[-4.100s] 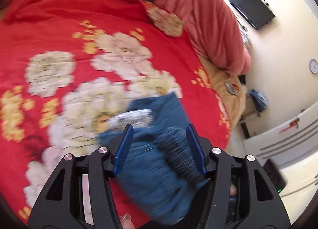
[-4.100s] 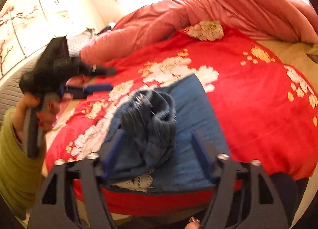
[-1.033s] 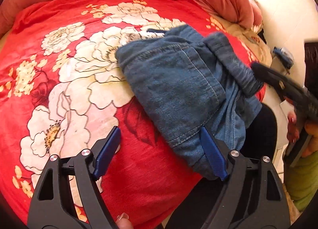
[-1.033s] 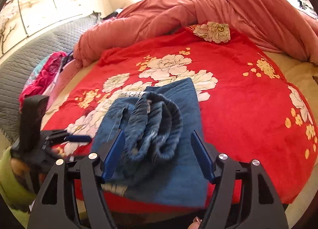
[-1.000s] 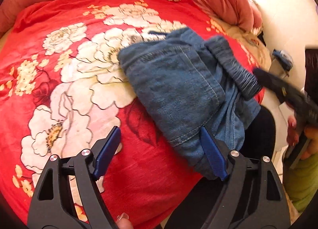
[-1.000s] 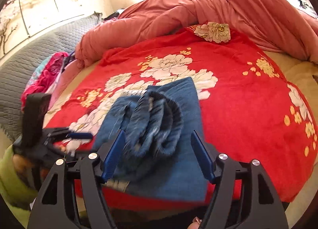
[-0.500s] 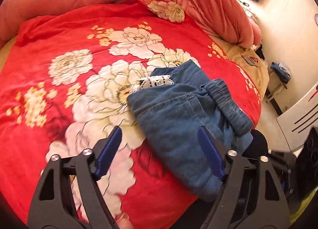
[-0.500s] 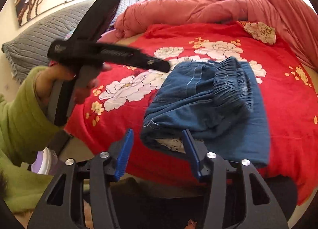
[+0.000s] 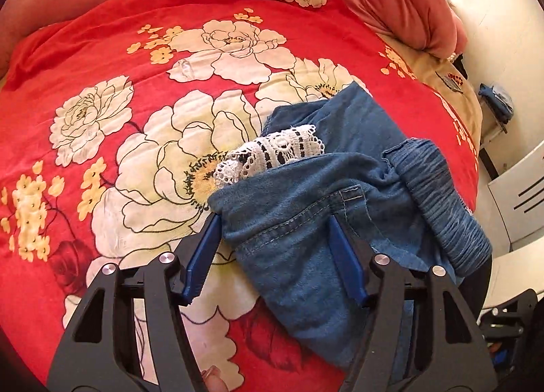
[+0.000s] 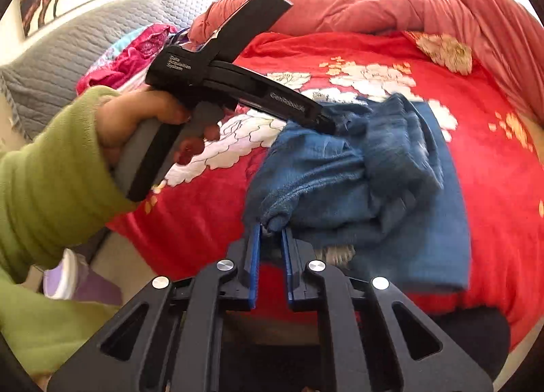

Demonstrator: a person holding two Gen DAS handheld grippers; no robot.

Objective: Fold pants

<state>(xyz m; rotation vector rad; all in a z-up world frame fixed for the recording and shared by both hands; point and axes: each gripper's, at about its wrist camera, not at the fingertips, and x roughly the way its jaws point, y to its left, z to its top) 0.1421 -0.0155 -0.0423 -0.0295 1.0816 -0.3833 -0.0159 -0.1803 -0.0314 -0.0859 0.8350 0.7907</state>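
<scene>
Blue denim pants (image 9: 326, 208) with white lace trim (image 9: 272, 154) lie bunched near the front edge of the bed. My left gripper (image 9: 273, 222) is open, its blue fingers straddling a fold of the denim. In the right wrist view, my right gripper (image 10: 271, 227) is shut on the near corner of the pants (image 10: 357, 181). The left gripper's body (image 10: 238, 82), held by a hand in a green sleeve, reaches onto the pants' far left edge.
A red floral bedspread (image 9: 136, 86) covers the bed. A pink duvet (image 10: 374, 1) is heaped at the back. A grey quilted headboard (image 10: 68, 52) and bright clothes (image 10: 136, 55) are at left. The floor and white furniture (image 9: 516, 201) lie past the right edge.
My right gripper moved in and closed on the near corner of the pants. My left gripper came down so its open fingers straddle the denim fold.
</scene>
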